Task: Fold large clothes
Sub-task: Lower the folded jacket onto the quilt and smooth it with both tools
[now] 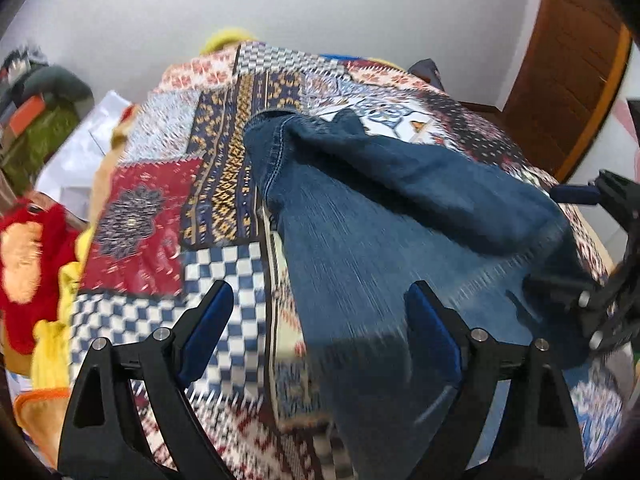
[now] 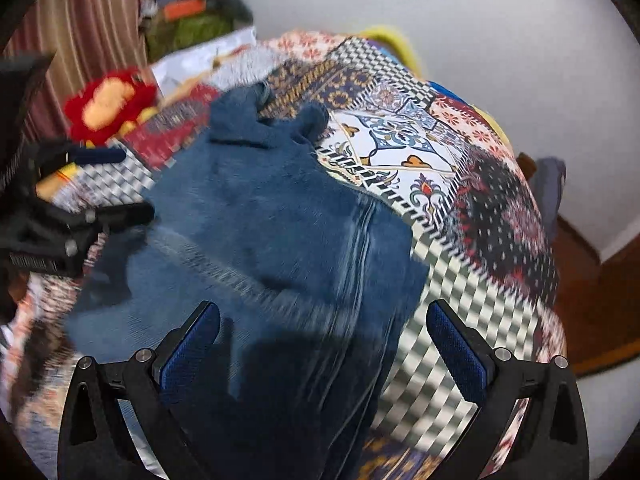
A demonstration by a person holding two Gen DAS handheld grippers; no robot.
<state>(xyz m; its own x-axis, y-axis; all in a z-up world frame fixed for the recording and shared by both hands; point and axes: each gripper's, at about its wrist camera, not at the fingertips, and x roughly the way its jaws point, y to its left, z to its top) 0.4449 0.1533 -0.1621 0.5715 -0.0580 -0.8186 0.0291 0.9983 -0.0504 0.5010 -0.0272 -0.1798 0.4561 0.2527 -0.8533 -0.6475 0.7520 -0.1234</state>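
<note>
Blue jeans (image 1: 360, 216) lie on a patchwork bedspread (image 1: 224, 264), with one part folded over onto the rest. My left gripper (image 1: 320, 296) is open above the jeans' left edge, and nothing is between its blue pads (image 1: 208, 328). In the right wrist view the jeans (image 2: 272, 216) fill the middle. My right gripper (image 2: 323, 312) hangs open over their right side, with the pads apart from the cloth. Each gripper shows in the other's view: the right gripper (image 1: 568, 240) at the far right edge, the left gripper (image 2: 120, 184) at the left, both open.
A red and orange plush item (image 1: 24, 264) and yellow cloth (image 1: 48, 360) lie off the bed's left side. White paper (image 1: 80, 148) and stacked clutter (image 1: 36, 120) sit beyond. A wooden door (image 1: 568, 80) stands at the right, with a white wall behind the bed.
</note>
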